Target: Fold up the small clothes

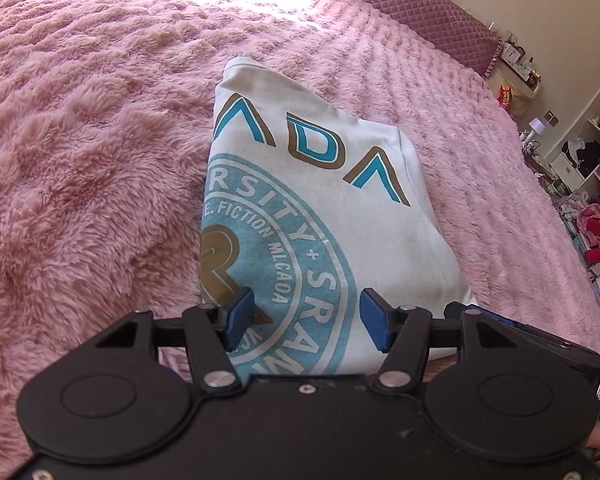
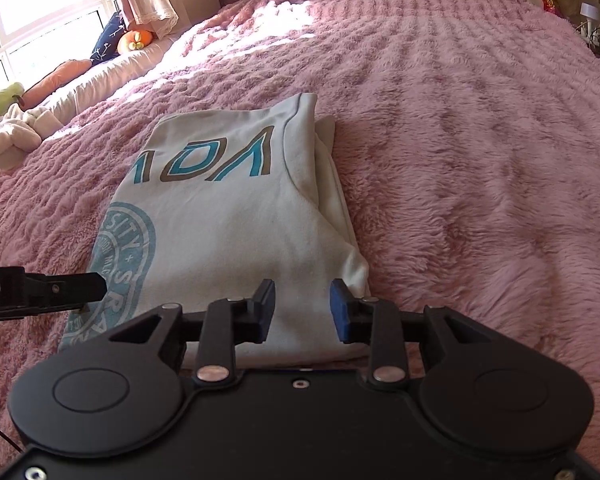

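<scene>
Folded white printed shirt (image 2: pixel 228 216) on fluffy pink blanket (image 2: pixel 480 160)

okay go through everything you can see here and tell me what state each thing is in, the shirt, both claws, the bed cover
White t-shirt: folded narrow, sides tucked under, lying printed side up on the blanket.
Left claw: open, over the shirt's near end, gripping nothing.
Right claw: open, over the shirt's near right corner, gripping nothing.
Pink fluffy blanket: spread across the bed, partly sunlit.
</scene>
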Available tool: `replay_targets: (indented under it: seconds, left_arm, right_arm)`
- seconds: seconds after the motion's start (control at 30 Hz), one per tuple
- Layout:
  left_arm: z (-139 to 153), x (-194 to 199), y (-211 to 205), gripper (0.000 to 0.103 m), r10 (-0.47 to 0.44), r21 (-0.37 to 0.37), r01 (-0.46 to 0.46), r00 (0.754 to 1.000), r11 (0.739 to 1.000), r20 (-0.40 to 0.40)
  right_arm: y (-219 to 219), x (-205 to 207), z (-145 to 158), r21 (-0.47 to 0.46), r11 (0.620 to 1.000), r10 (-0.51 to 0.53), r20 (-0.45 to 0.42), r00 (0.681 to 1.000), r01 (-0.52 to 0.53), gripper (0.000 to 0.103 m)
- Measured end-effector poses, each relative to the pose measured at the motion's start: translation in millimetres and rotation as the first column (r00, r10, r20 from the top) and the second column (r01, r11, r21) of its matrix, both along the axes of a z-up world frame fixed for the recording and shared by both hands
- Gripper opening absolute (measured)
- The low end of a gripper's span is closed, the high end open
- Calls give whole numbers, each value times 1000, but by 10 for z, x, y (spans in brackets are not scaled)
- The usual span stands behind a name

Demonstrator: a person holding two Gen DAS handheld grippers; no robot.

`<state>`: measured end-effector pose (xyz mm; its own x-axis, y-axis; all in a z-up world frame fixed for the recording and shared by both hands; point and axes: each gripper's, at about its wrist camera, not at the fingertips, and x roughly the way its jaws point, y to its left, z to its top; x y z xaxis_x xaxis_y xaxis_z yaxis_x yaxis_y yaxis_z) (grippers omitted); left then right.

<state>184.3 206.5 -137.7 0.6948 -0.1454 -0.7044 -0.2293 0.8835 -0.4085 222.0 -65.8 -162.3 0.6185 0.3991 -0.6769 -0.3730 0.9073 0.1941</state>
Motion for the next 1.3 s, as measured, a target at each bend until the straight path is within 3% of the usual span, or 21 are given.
replay_targets:
  seconds: [0.03, 0.17, 0.23, 0.33, 0.43, 0.53, 0.67, 0.87, 1.3]
  left_arm:
    - [102, -69, -47, 60, -1, 16, 1, 1000, 1000, -13]
    - [465, -403, -277, 65, 11, 130, -5, 999, 991, -43]
    - [627, -602, -382, 67, 14, 148, -6, 998, 989, -54]
    - [848, -902, -533, 70, 17, 163, -8, 998, 987, -55]
    - [1049, -1180, -717, 72, 27, 225, -7, 996, 974, -90]
    - [1220, -1439, -824, 73, 53, 248, -22, 991, 969, -121]
    - [1408, -1812, -907, 74, 82, 213, -55, 990, 975, -118]
    - [1578, -2175, -1010, 74, 113, 212, -86, 987, 973, -116]
    - [1719, -2296, -1104, 76, 99, 253, -69, 989, 965, -106]
  right_arm:
    - [-51, -94, 54, 10, 1000, 8, 0, 1000, -8, 42]
    - [-180, -459, 291, 1, 999, 42, -21, 999, -42, 57]
    - [-237, -662, 435, 1, 998, 58, -17, 998, -58, 73]
    - [-317, -1003, 704, -13, 998, 56, 42, 998, -55, 86]
    - [-361, -1270, 944, -66, 997, 36, 53, 998, -33, 93]
    - [-440, -1459, 1149, -60, 998, 14, 18, 1000, -13, 101]
    - [-546, -1668, 1338, -32, 999, -1, -30, 1000, 0, 103]
    - [-573, -1908, 1496, -90, 995, -33, -16, 999, 31, 103]
    - [-599, -2065, 1557, -76, 996, -48, -27, 998, 46, 103]
